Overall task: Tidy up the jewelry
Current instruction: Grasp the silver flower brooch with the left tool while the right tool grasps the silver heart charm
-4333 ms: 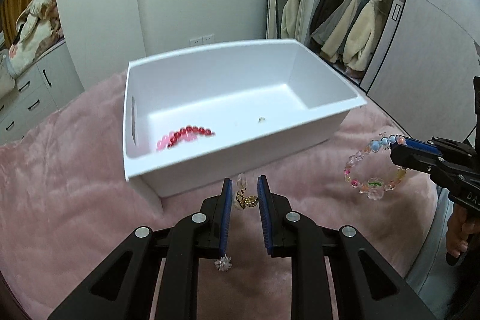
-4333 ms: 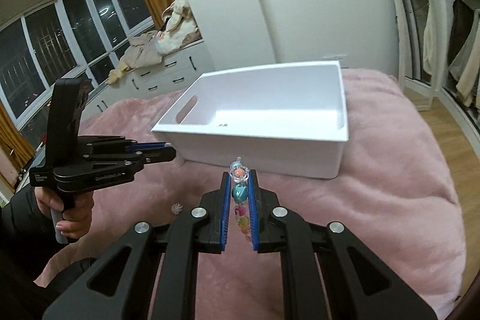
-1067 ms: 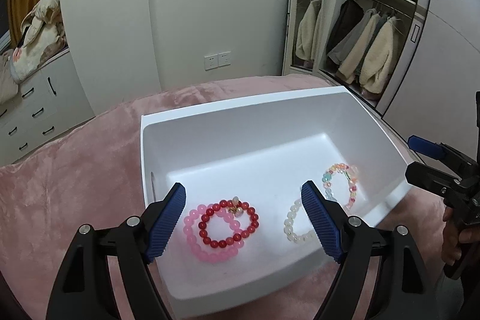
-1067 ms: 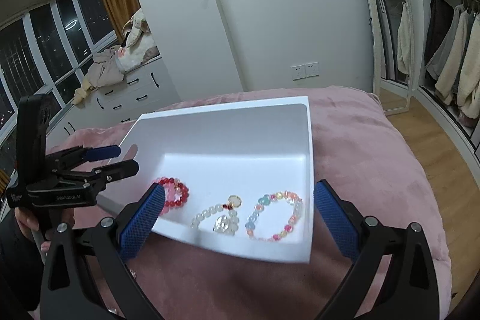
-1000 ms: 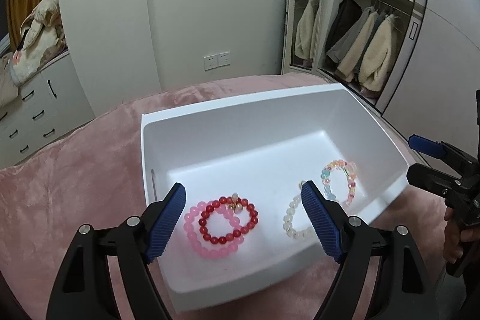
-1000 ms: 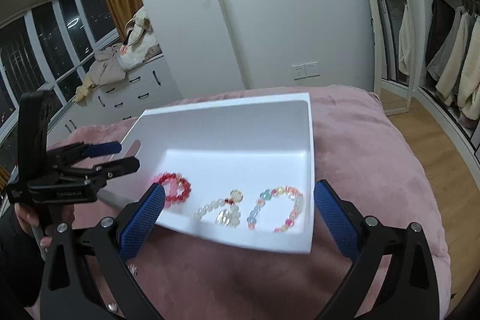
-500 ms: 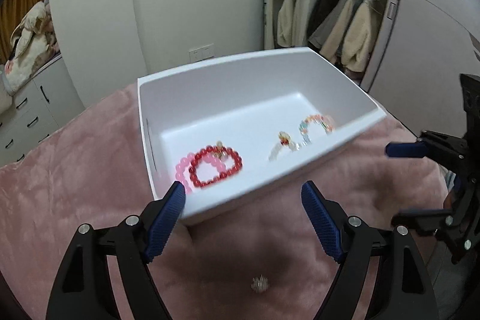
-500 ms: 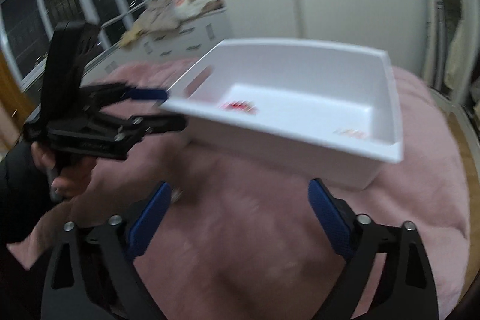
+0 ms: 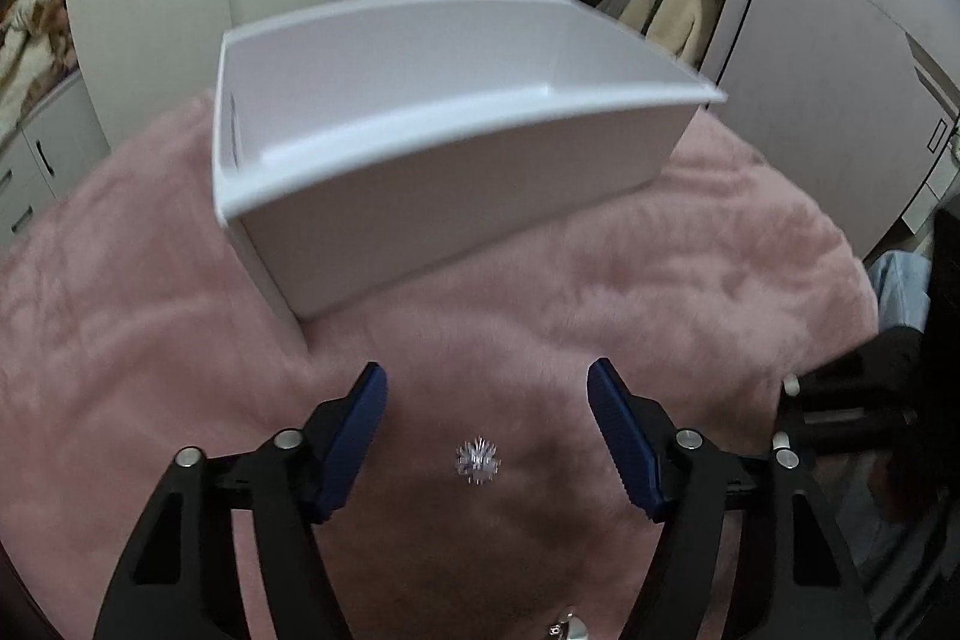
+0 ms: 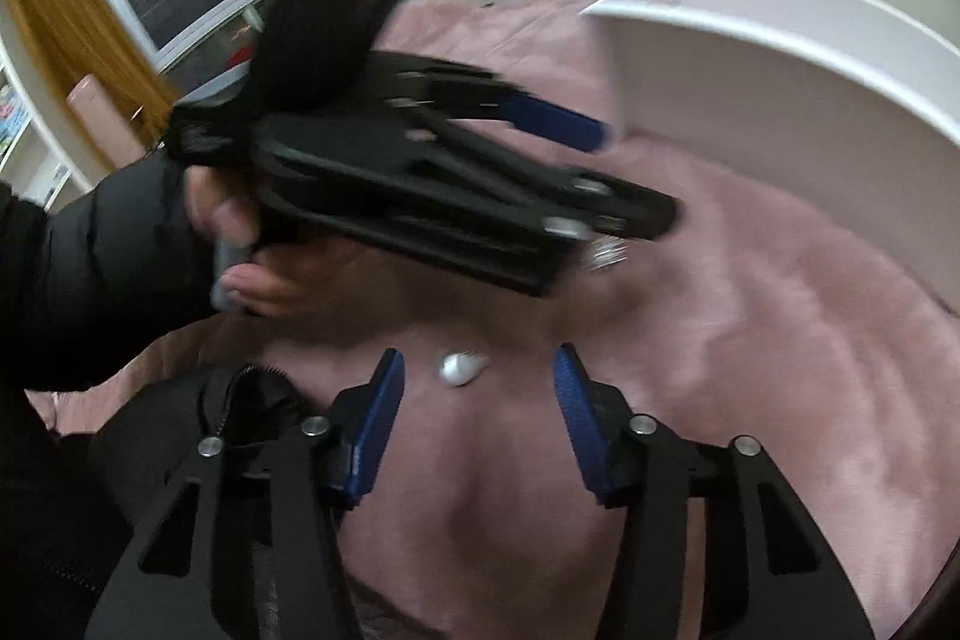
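No readable text, label, brand or number shows in either wrist view; both are motion-blurred.

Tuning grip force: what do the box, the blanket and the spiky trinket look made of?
Box: likely rigid plastic, smooth matte white walls.
Blanket: soft plush fabric, pink, fuzzy pile.
Spiky trinket: probably metal or crystal, silvery glinting points; too small to tell.

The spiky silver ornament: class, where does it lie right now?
In the left wrist view, the spiky silver ornament lies on the pink blanket, between the open left gripper fingers, in front of the white bin.
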`<action>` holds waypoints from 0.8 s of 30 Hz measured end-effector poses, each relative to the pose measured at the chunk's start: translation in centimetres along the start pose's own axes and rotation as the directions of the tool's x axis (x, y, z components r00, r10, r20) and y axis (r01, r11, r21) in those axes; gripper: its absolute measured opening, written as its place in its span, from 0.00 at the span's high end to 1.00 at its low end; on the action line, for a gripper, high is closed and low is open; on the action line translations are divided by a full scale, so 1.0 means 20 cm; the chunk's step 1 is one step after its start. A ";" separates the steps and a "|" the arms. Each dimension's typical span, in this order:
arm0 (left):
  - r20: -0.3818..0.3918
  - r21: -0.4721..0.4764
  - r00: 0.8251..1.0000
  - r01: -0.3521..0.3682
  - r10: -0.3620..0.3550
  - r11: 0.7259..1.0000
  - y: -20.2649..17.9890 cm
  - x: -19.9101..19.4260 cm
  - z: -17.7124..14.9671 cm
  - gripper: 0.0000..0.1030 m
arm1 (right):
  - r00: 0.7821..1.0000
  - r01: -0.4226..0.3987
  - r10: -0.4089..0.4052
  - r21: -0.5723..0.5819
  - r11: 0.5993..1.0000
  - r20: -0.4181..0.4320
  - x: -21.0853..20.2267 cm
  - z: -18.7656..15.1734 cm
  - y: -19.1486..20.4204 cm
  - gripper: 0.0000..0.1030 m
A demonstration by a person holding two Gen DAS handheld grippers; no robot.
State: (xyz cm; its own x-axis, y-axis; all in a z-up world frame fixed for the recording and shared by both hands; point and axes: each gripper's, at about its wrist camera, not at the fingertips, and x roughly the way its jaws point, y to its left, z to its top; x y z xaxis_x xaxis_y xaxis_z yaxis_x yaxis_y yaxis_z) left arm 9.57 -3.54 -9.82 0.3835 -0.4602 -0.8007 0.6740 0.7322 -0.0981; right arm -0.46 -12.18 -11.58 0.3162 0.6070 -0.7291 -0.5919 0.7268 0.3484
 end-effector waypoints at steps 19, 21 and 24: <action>-0.096 -0.089 0.994 0.047 -0.055 0.995 0.10 0.15 -0.12 0.70 | 0.998 -0.006 0.011 0.080 0.997 -0.058 0.25 0.02 -0.03 0.78; -0.096 -0.095 0.994 0.040 -0.050 0.995 0.09 0.17 -0.11 0.72 | 0.997 -0.037 0.046 0.124 0.992 -0.069 0.26 0.03 -0.04 0.72; -0.095 -0.097 0.994 0.036 -0.045 0.995 0.09 0.17 -0.11 0.73 | 0.995 -0.072 0.082 0.168 0.983 -0.053 0.28 0.05 -0.04 0.49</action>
State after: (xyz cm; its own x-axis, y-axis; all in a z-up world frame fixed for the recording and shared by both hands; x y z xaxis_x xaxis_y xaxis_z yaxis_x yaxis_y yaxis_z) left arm 10.65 -2.72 -14.11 0.2911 -0.4428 -0.8481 0.6227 0.7607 -0.1834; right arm 2.44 -9.06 -15.29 0.2268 0.6466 -0.7283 -0.4802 0.7248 0.4940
